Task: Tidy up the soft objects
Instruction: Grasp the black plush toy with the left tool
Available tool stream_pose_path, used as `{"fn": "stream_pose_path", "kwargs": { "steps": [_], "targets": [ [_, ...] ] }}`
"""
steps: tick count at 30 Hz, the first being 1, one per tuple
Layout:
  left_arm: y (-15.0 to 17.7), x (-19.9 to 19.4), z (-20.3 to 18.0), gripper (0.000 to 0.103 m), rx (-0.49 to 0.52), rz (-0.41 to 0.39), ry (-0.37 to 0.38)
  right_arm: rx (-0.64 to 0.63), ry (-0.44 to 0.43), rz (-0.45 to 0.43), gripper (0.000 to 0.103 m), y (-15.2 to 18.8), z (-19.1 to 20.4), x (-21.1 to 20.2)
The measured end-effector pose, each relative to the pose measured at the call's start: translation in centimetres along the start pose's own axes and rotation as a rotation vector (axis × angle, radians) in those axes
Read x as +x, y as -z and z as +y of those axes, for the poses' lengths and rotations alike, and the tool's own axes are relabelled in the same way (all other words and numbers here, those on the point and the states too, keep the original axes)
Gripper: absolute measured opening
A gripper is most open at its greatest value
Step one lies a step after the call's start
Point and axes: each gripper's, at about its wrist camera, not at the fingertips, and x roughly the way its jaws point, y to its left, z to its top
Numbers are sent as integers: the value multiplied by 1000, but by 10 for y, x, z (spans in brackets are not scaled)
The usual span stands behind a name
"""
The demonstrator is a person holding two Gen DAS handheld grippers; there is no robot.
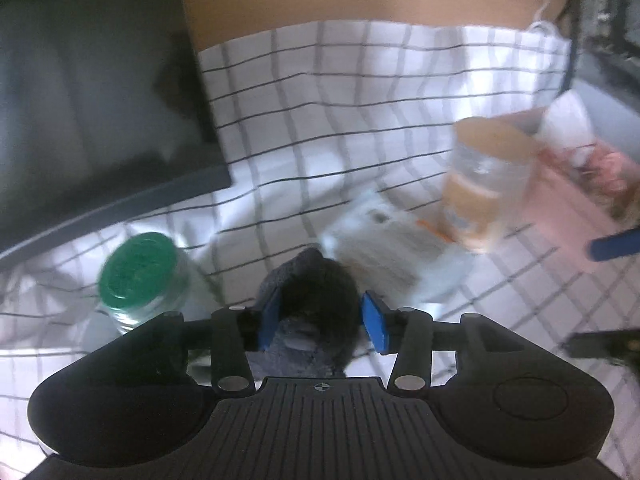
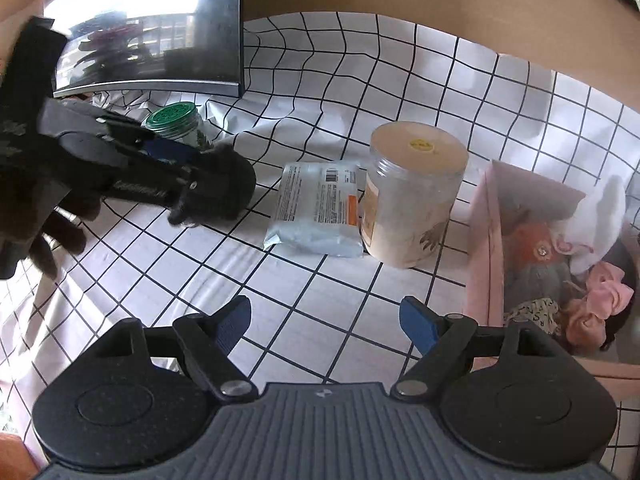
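Left wrist view is pretty smeared: the tan-lidded jar (image 1: 486, 184) and the flat packet (image 1: 394, 252) beside it are just blur, label unreadable. The pink box (image 2: 486, 248) right of that jar runs off the frame edge, contents jumbled.

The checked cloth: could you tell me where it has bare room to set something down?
Free: the cloth between the right gripper and the wipes packet, and behind the beige-lidded jar. Crowded: green-lidded jar, dark plush, left gripper; the pink box is full.
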Motion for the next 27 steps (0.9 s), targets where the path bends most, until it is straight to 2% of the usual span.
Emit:
{"fn": "stream_pose_path", "kwargs": {
  "steps": [1,2,5,6,7,9,11,17,21,24,26,27],
  "targets": [
    [-2,4,0,51,6,15,-38,-5,0,1,82,1,1,-1],
    [-4,7,3,53,3,19,-44,-11,0,2,82,3,1,-2],
    [-10,11,6,53,-25,37,-40,-17,7,10,82,8,1,-2],
    [-11,12,6,57,-25,38,-31,-14,9,13,82,9,0,-2],
    [-11,14,5,61,-21,39,-18,-10,11,18,82,10,-2,-2],
    [-10,17,6,88,-22,51,42,-4,16,23,82,12,-4,-2],
    [-10,19,9,94,-26,59,80,0,20,25,82,14,-5,-2],
    [-10,23,2,94,-42,32,21,-3,24,20,82,17,-6,-3],
    [-3,27,2,94,-36,19,-54,-30,42,-6,82,14,-2,-3],
    [1,31,9,93,-91,32,-83,-51,38,-18,82,8,1,2],
    [3,31,13,87,-133,39,-77,-58,32,-17,82,5,5,10],
    [4,28,15,78,-144,29,-84,-58,27,-17,82,2,7,16]
  ]
}}
